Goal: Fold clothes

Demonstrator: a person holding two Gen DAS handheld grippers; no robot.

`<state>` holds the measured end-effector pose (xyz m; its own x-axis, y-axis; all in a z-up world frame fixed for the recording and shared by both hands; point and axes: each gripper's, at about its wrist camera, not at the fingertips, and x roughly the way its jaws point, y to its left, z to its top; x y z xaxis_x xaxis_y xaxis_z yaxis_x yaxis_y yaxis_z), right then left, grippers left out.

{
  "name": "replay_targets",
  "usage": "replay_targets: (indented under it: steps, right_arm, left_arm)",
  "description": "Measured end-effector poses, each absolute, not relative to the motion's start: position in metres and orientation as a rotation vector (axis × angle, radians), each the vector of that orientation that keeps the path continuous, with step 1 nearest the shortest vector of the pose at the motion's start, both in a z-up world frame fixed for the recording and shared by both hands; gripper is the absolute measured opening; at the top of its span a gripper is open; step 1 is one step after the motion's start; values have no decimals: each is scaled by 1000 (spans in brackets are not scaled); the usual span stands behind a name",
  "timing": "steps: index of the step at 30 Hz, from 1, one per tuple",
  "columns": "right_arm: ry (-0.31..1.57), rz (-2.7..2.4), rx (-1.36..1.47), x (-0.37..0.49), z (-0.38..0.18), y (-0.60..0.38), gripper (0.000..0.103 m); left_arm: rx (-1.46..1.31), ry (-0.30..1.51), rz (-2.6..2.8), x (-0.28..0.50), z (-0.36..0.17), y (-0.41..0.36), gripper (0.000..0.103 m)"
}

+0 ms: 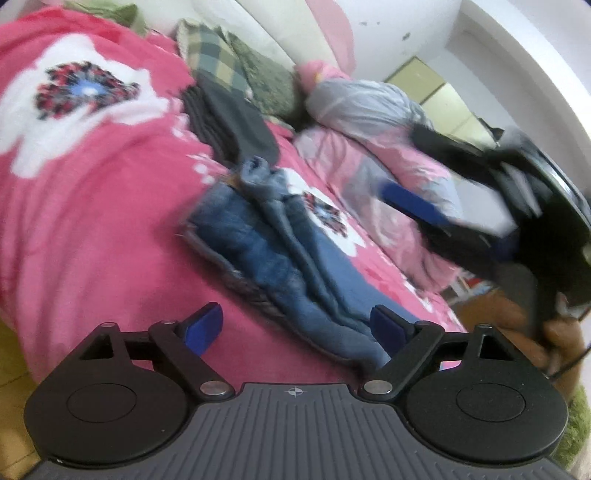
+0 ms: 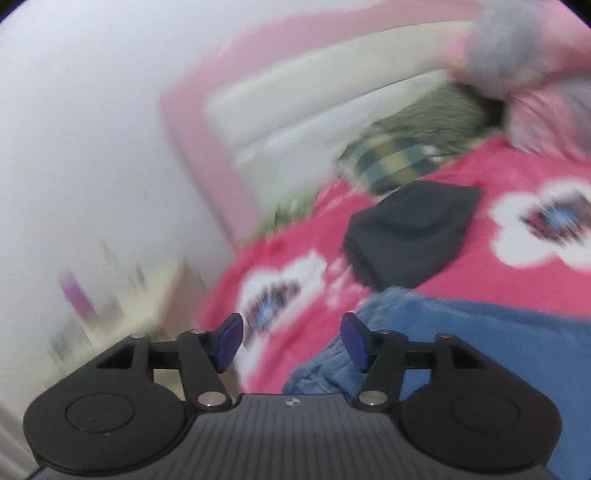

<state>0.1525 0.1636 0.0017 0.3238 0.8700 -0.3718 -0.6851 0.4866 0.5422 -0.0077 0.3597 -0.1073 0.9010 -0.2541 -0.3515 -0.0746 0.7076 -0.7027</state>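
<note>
Both fingers of the left gripper (image 1: 295, 330) stand wide apart with nothing between them, low in the left wrist view, above the near edge of the bed (image 1: 92, 221), which wears a pink cover printed with big white flowers. Just beyond them, in the middle of that view, a pair of blue jeans (image 1: 266, 251) lies on the cover, partly folded, its layers bunched in long ridges and one leg end crumpled at the top. Past the jeans, toward upper centre, sits a dark folded garment (image 1: 236, 125), and behind that a green checked cloth (image 1: 214, 59) near the white headboard (image 1: 258, 29). At the right of the same view the right gripper (image 1: 417, 206) shows as a blurred black shape with blue fingers, above a heap of pink and grey bedding (image 1: 369, 110).

The right wrist view is badly smeared. Its own fingers are spread wide too, empty, at the lower middle, with the jeans (image 2: 498, 332) at lower right and the dark folded garment (image 2: 413, 229) right of centre.
</note>
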Motion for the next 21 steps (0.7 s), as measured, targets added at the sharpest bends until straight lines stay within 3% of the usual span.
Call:
replay_targets:
  steps: [6,13,21]
  right_arm:
    - [766,729,660,160,-25,-12,77]
    - [879,272,911,160,-81,-205,78]
    - [1031,403,871,208,-109,-183,79]
  left_arm:
    - [-852,475,-147,17,-110,345,100]
    - [-909,513,-85,38,-115,335,101]
    - [-917,517,0,51,-114,331,101]
